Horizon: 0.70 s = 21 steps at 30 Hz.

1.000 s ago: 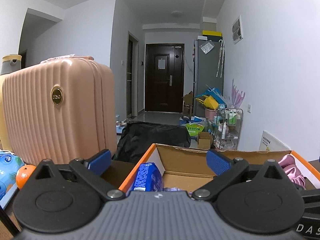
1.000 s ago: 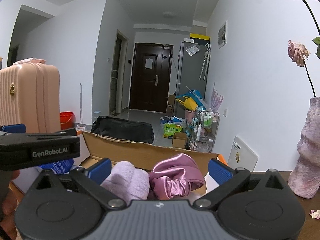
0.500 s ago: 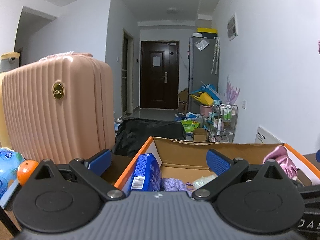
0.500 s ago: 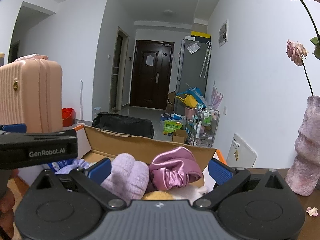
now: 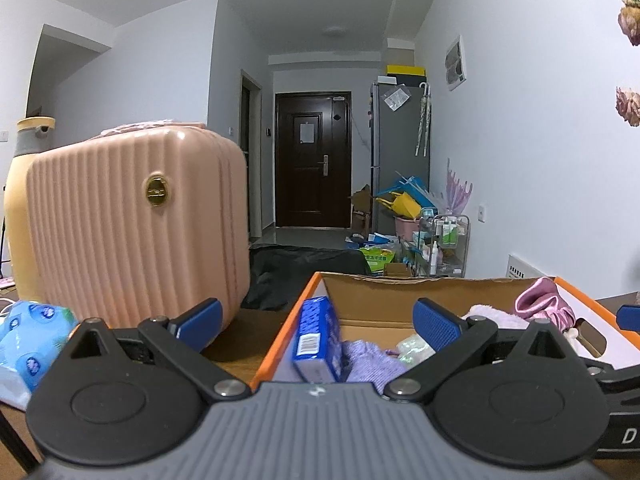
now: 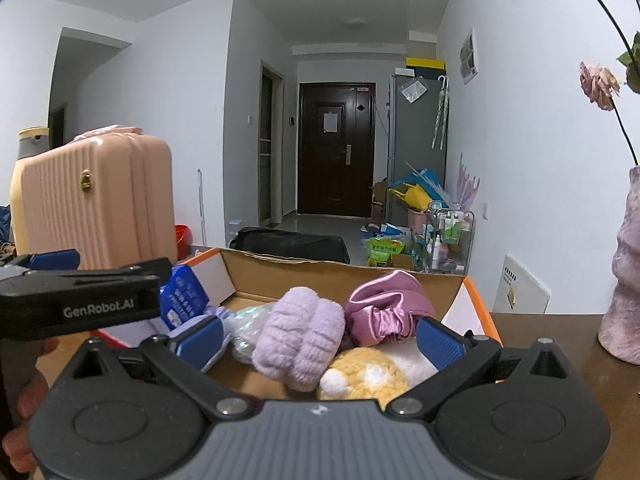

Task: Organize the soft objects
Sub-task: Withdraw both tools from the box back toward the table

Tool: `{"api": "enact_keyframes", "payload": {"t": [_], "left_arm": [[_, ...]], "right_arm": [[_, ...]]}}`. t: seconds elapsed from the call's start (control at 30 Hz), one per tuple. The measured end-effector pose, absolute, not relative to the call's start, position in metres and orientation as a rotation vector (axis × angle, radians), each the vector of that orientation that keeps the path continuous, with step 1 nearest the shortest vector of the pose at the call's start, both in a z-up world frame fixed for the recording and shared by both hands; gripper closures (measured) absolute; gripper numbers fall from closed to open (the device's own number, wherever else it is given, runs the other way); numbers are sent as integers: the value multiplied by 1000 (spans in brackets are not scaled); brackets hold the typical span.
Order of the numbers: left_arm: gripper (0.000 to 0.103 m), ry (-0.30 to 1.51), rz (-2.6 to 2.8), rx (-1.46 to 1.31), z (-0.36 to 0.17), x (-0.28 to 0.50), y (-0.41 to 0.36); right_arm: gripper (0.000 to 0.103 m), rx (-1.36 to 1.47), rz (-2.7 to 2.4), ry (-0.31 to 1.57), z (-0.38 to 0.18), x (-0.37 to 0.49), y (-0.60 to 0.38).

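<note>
Both your left gripper [image 5: 316, 318] and right gripper [image 6: 318, 338] are wide open, holding nothing, poised over the cardboard box [image 6: 344, 276]. You seem between picks; the fuzzy lilac bundle [image 6: 300, 336] sits between your right fingers, so lower and close gently.

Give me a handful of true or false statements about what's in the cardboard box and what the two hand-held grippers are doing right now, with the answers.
1. The left hand-held gripper is open and holds nothing. True.
2. The right hand-held gripper is clamped on the pink satin scrunchie. False: it is open, and the scrunchie lies loose in the cardboard box.
3. The fluffy lilac item sits beside the scrunchie in the box. True.
4. The blue packet lies flat on the table outside the box. False: it stands inside the box, against its left wall.
5. The pink suitcase stands to the left of the box. True.
</note>
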<state>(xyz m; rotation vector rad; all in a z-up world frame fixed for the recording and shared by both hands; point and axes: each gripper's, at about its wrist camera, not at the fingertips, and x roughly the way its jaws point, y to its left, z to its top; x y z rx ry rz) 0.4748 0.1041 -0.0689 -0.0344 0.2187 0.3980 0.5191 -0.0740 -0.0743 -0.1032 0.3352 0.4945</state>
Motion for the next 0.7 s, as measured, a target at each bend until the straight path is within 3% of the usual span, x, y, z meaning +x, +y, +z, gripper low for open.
{"api": "enact_keyframes", "payload": {"t": [0.7], "left_arm": [[0, 269, 411, -70, -68, 388, 127]], "right_arm": [[0, -78, 516, 334, -73, 445, -80]]}}
